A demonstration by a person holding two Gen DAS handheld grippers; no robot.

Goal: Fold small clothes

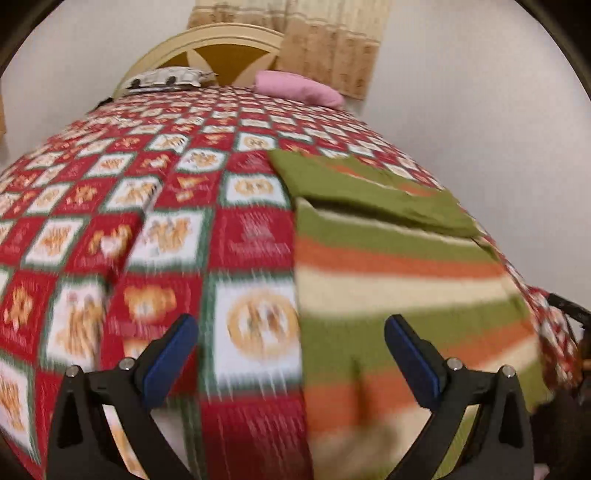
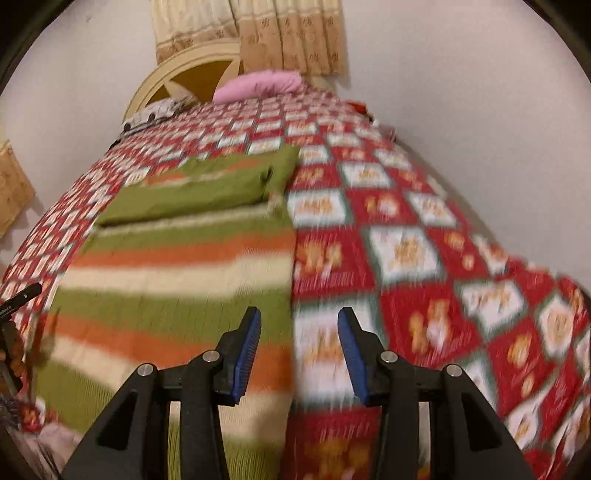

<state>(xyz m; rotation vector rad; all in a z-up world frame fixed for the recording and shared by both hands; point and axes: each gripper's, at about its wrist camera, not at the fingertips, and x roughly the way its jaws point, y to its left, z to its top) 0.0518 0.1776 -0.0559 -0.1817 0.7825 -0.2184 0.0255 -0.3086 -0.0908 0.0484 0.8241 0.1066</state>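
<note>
A striped garment (image 1: 388,280) in green, orange and cream lies flat on the bed, its plain green top part folded over at the far end (image 1: 369,192). My left gripper (image 1: 291,325) hangs open above the garment's left edge, with nothing between its blue pads. In the right wrist view the same garment (image 2: 177,280) fills the left half. My right gripper (image 2: 299,317) stands open over the garment's right edge, its jaws narrower than the left one's and empty. Both views are blurred by motion.
The bed is covered by a red and white checked quilt (image 1: 147,229) with green borders. A pink pillow (image 1: 299,88) and a patterned pillow (image 1: 166,78) lie by the cream headboard (image 1: 221,40). A curtain (image 2: 288,33) hangs behind. A black object (image 2: 22,295) pokes in at the left.
</note>
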